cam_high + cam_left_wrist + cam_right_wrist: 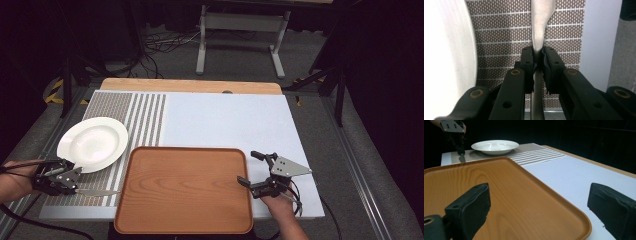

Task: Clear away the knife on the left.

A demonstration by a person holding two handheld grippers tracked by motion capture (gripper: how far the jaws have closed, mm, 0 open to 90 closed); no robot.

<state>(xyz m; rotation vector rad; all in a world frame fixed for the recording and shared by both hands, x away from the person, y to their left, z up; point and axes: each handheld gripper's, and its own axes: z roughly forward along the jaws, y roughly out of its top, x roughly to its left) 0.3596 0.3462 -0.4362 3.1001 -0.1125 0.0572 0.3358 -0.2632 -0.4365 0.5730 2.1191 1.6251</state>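
While the right gripper gapes by the tray, the left gripper clamps a knife.

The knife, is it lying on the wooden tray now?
No, the knife lies on the woven placemat left of the wooden tray, its handle clamped in the left gripper.

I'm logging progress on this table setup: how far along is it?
Early. Already laid out: the white plate on the woven placemat, the wooden tray bare in front. In hand: the left gripper is clamped on a knife lying on the mat beside the plate. The right gripper waits open at the tray's edge. Lifting and placing the knife remains.
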